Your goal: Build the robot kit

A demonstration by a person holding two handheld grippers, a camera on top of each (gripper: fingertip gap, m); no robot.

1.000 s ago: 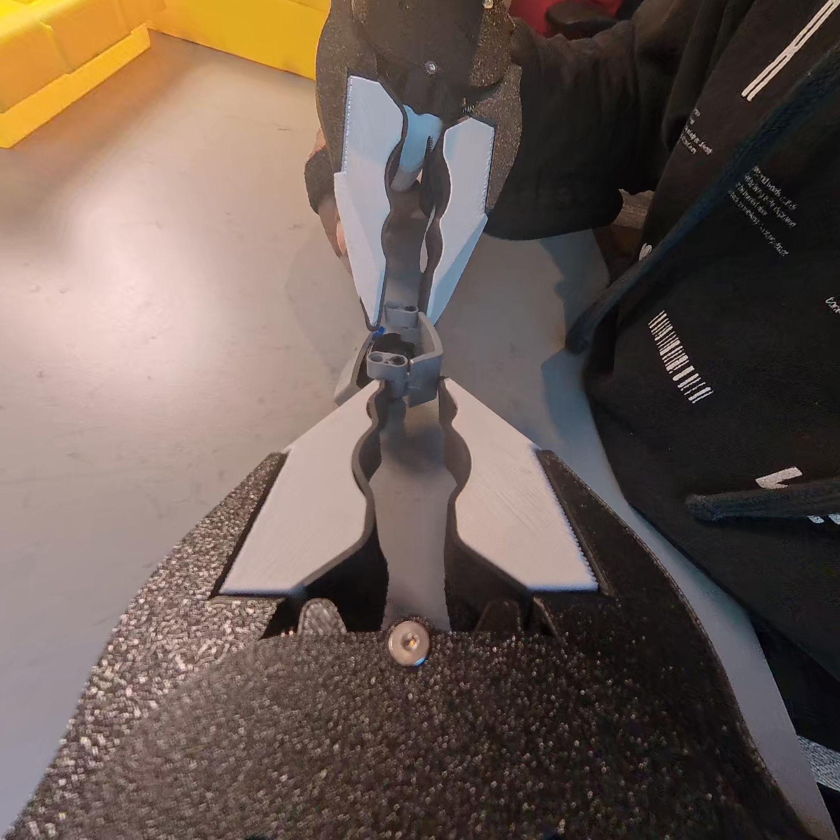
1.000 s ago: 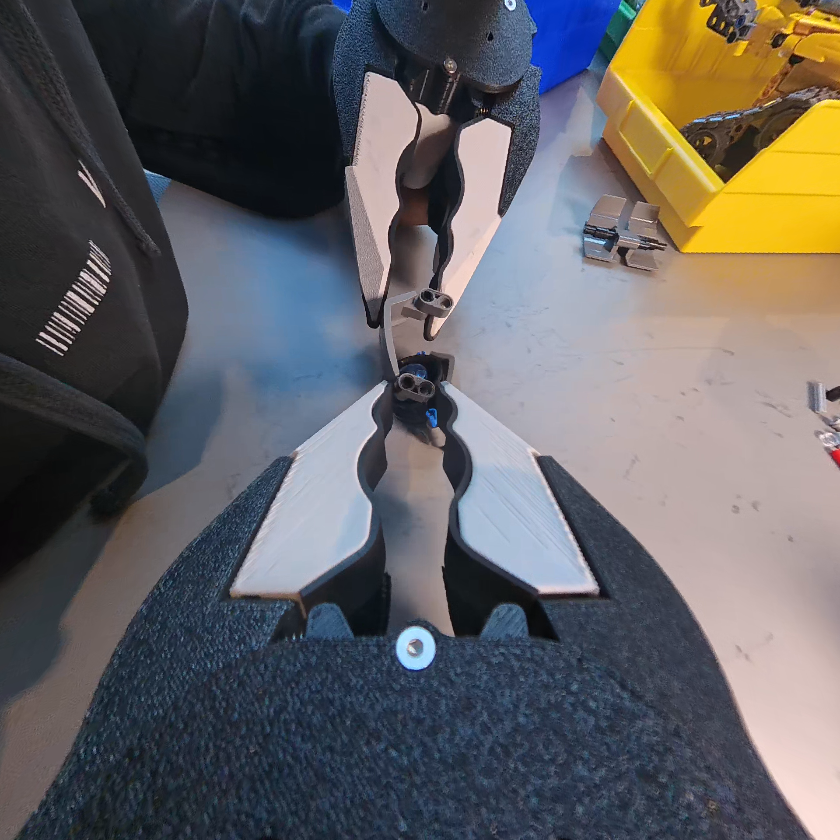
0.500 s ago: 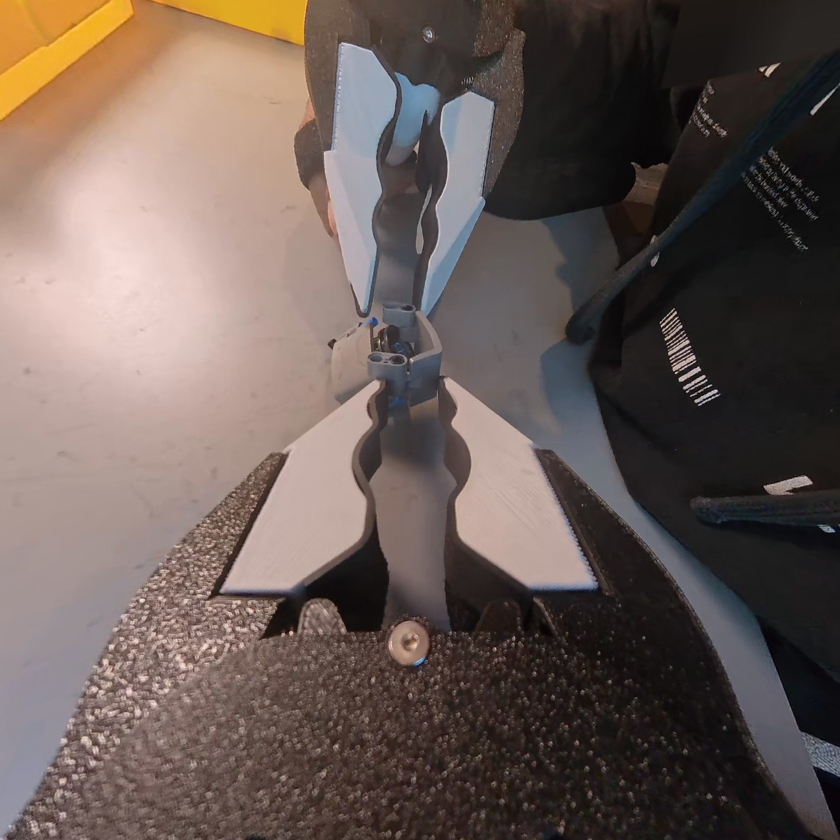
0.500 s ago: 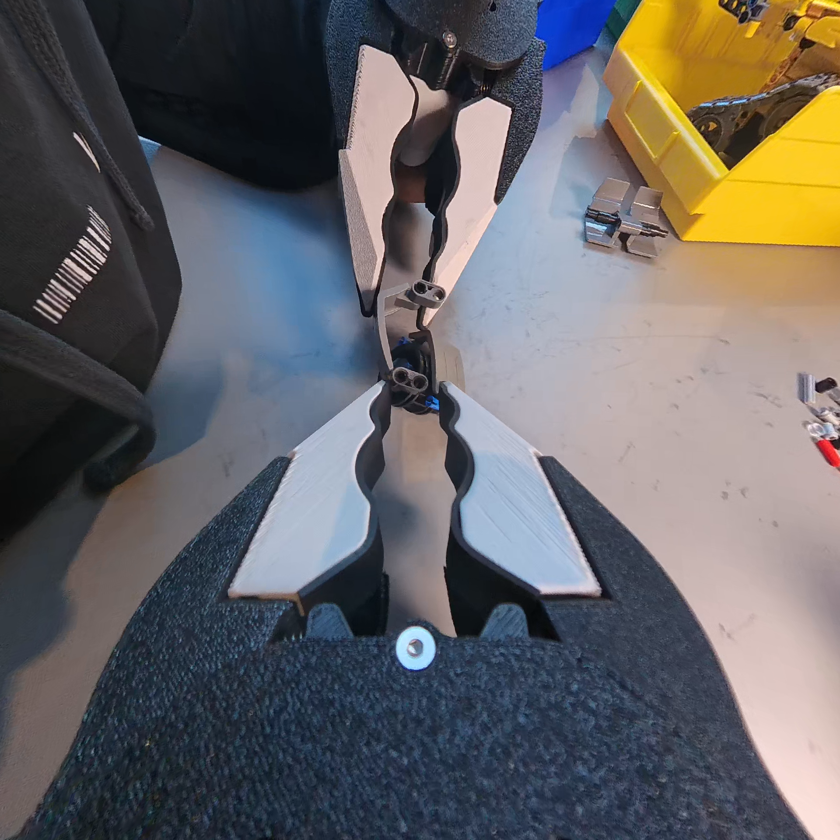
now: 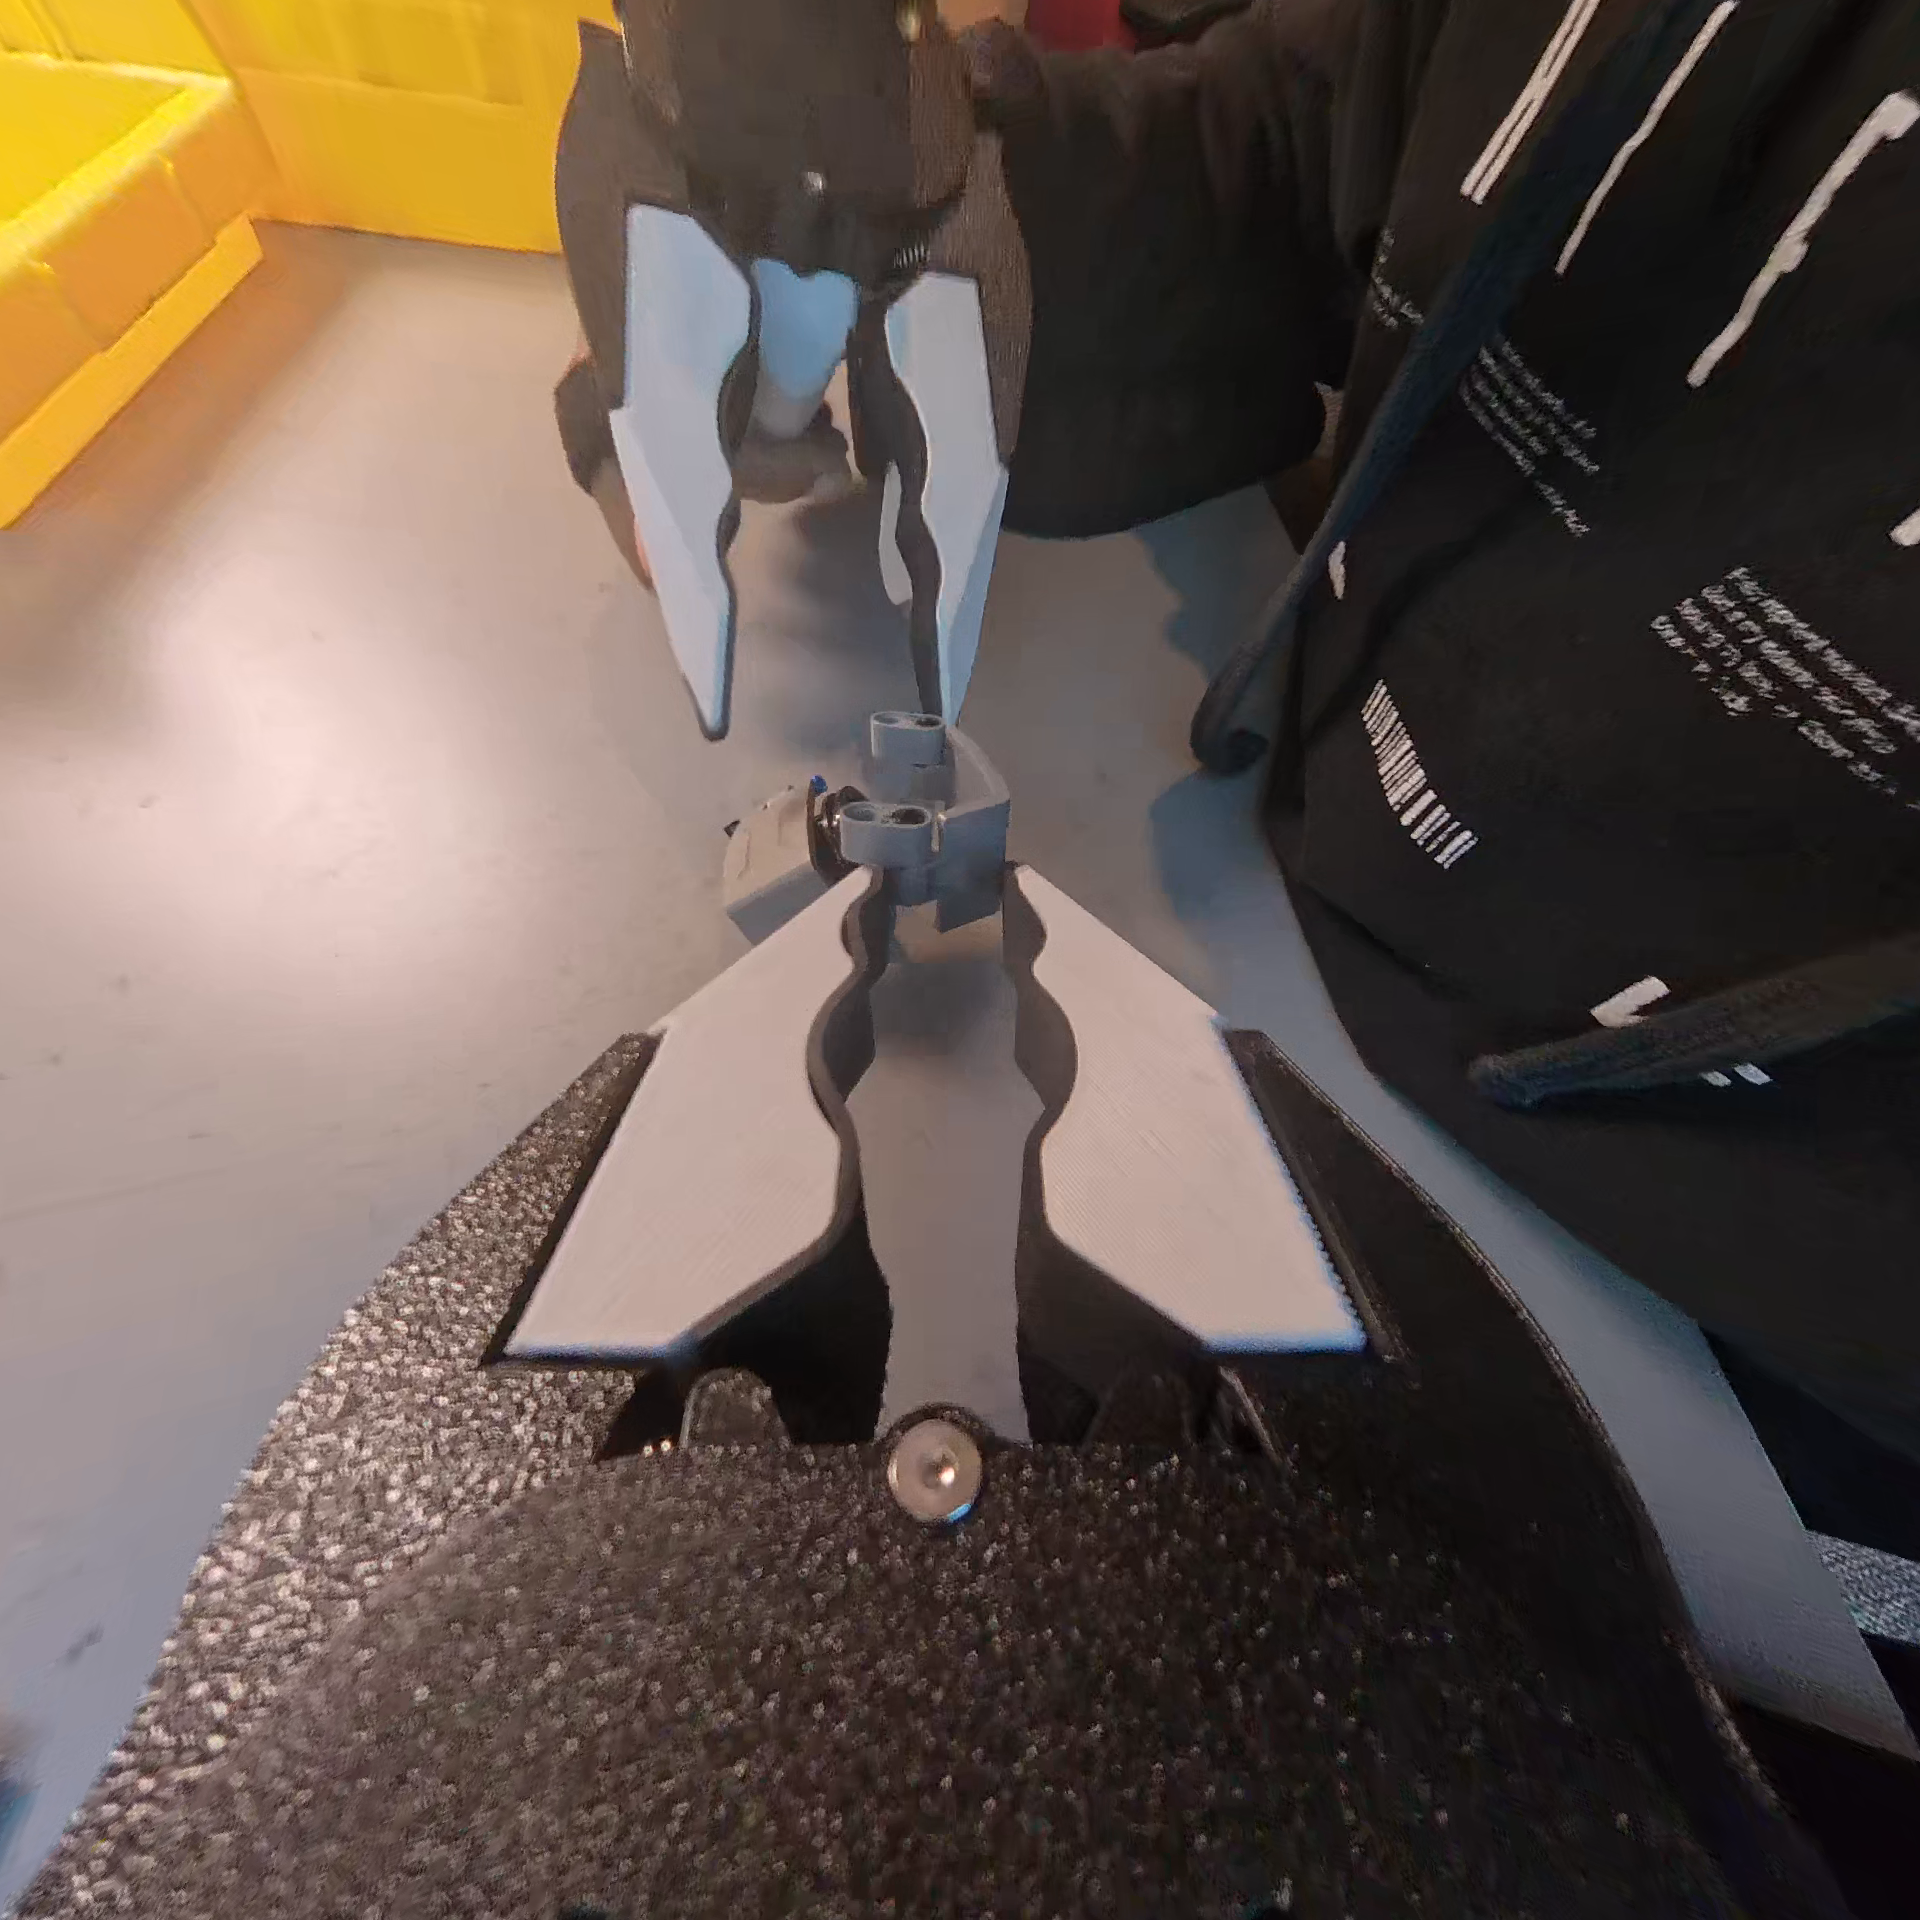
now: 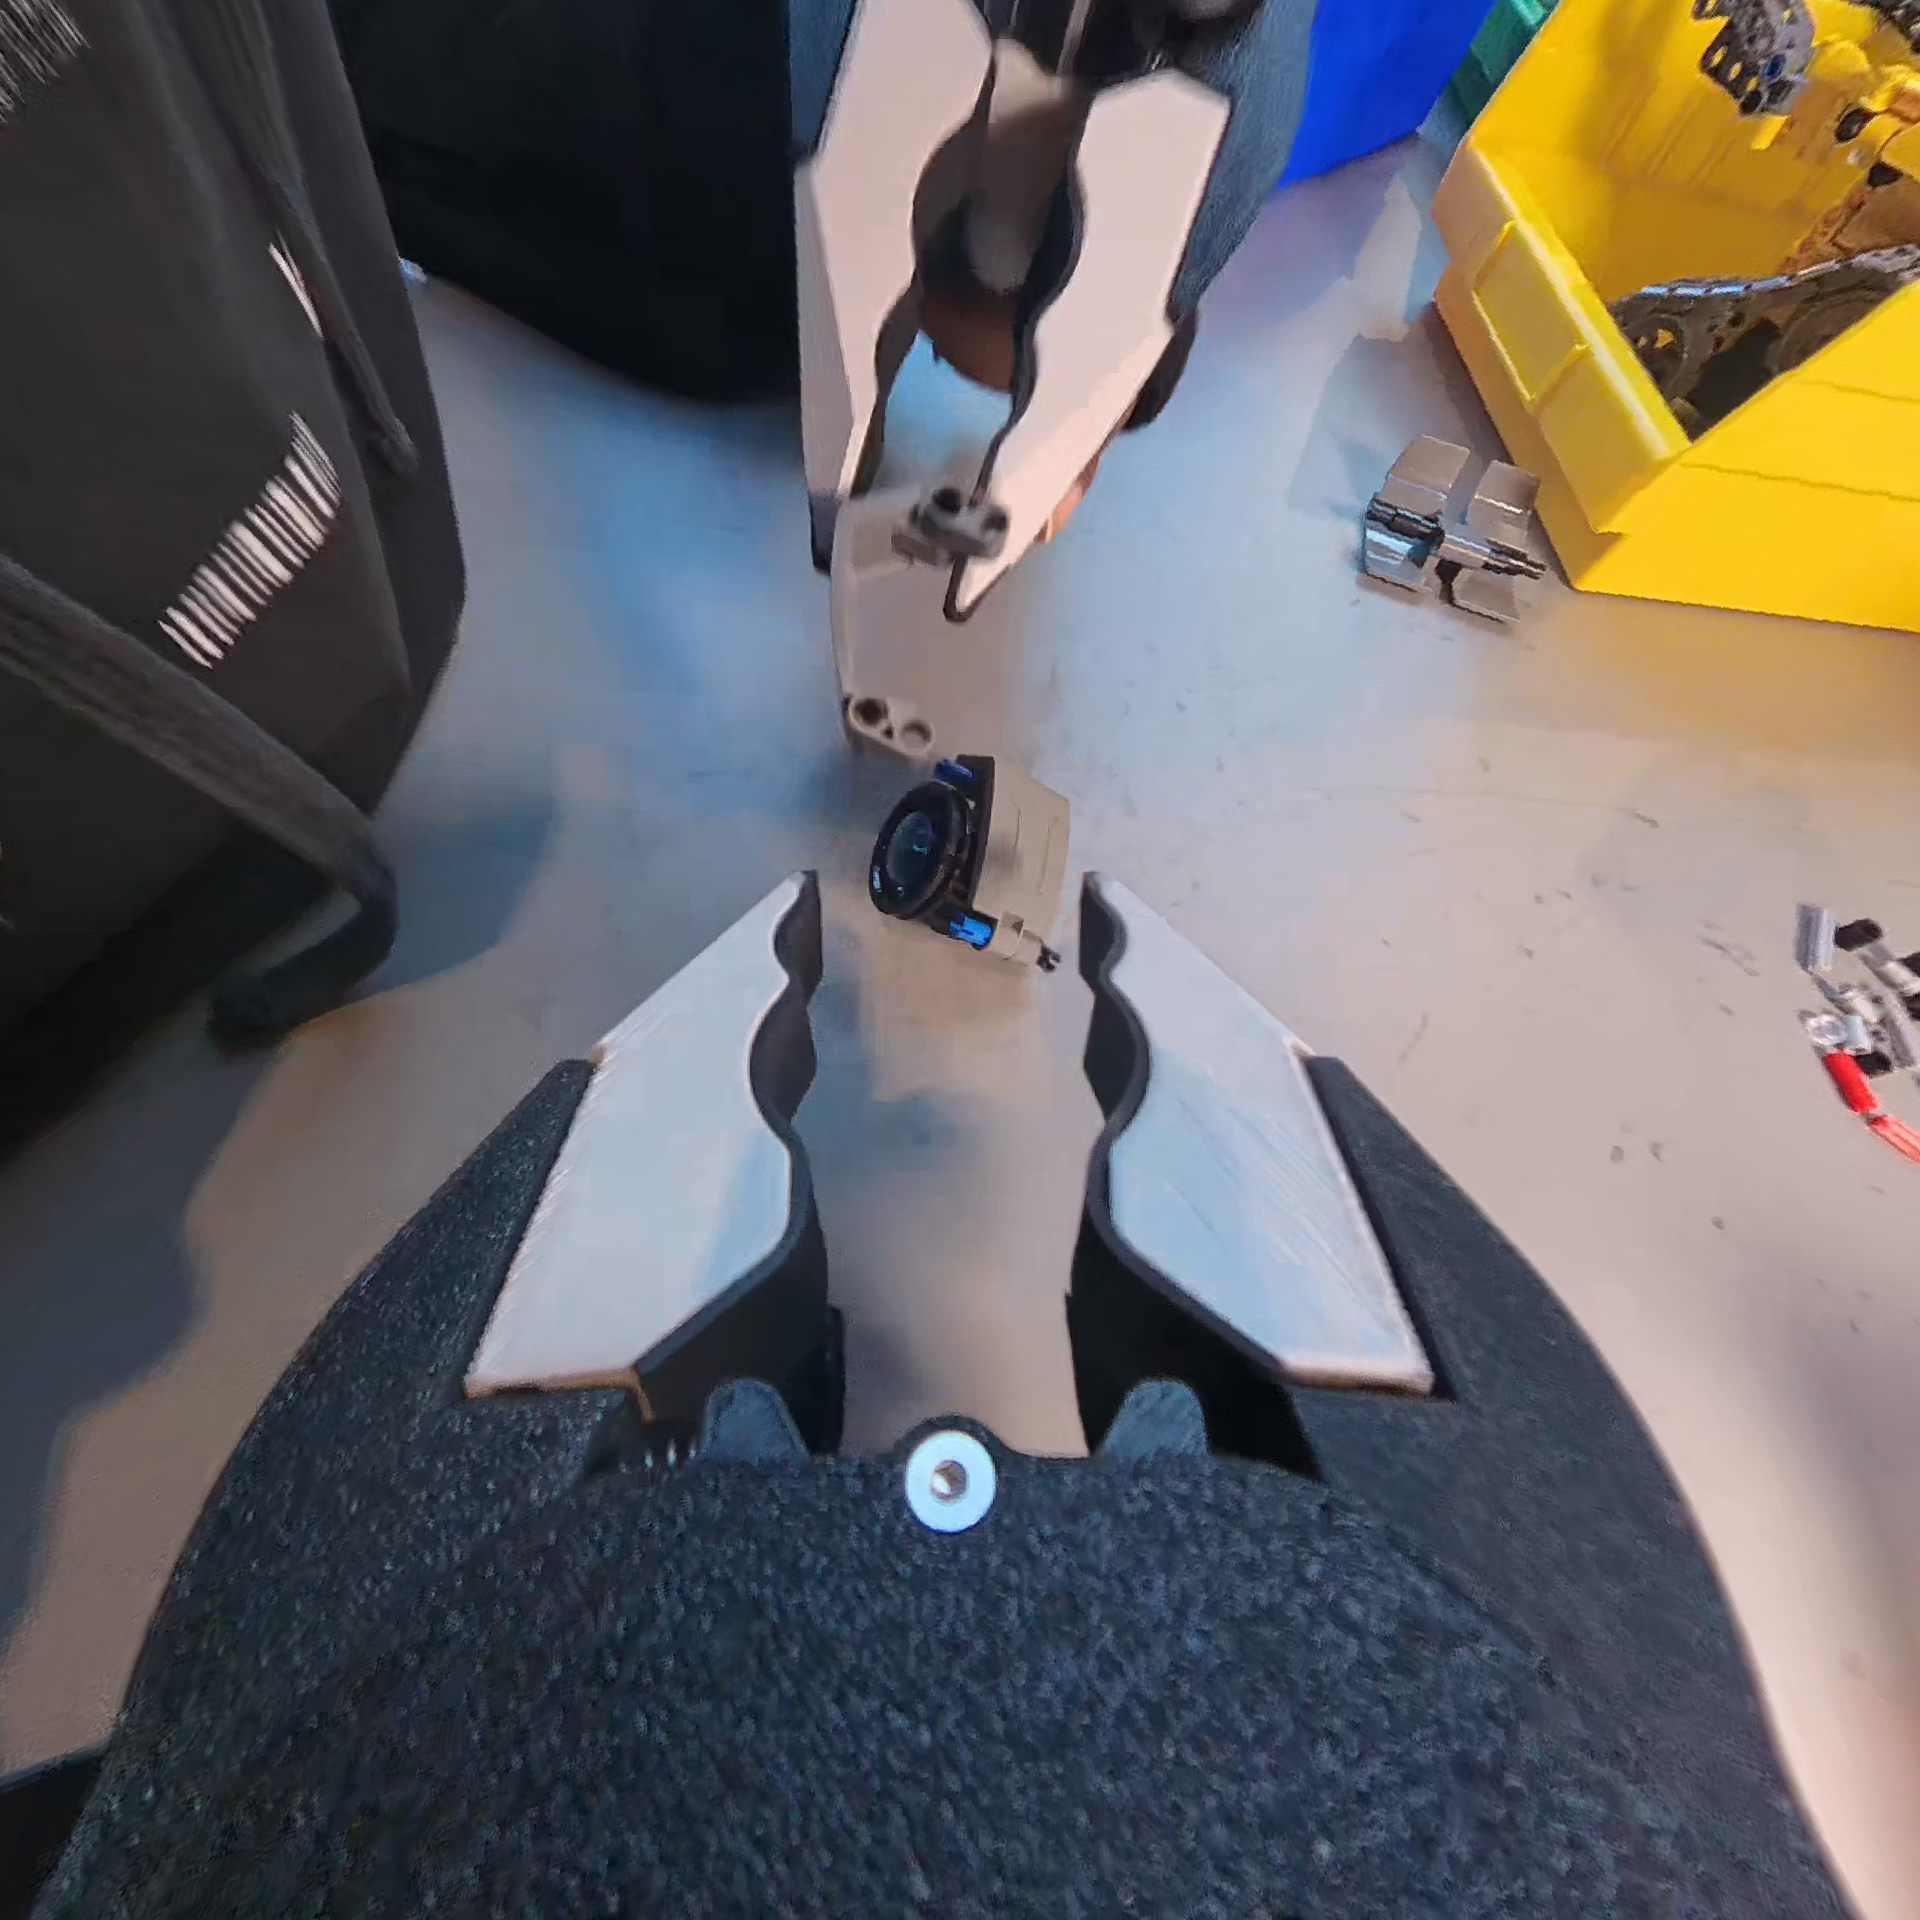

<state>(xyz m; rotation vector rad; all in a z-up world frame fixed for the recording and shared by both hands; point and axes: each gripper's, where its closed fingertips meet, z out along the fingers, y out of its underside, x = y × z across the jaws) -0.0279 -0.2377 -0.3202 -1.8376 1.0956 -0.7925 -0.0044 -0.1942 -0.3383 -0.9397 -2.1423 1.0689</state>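
Note:
My left gripper [image 5: 940,883] is shut on a grey curved panel [image 5: 971,821] that carries two small grey connectors [image 5: 888,826]. In the right wrist view the left gripper [image 6: 904,561] holds the panel [image 6: 862,634] hanging downward above the table. My right gripper [image 6: 945,883] is open and empty. Just ahead of its fingertips is a small assembly [image 6: 1023,842] made of a grey block, a black wheel [image 6: 920,847] and blue pins. It is apart from the panel; I cannot tell whether it rests on the table. In the left wrist view the right gripper [image 5: 836,717] faces me, open.
A yellow bin [image 6: 1714,312] with tracked parts stands at the right, with a grey block pair [image 6: 1455,540] in front of it. Small loose parts [image 6: 1860,1018] lie at the right edge. A person's black hoodie [image 6: 208,520] is close at the left. Yellow bins [image 5: 104,260] stand behind. Left tips to right tips: about 6 centimeters.
My right gripper has opened and drawn back from the panel. The wheel assembly, which was at the joint between both grippers, is now separate from the panel. The left gripper stays shut.

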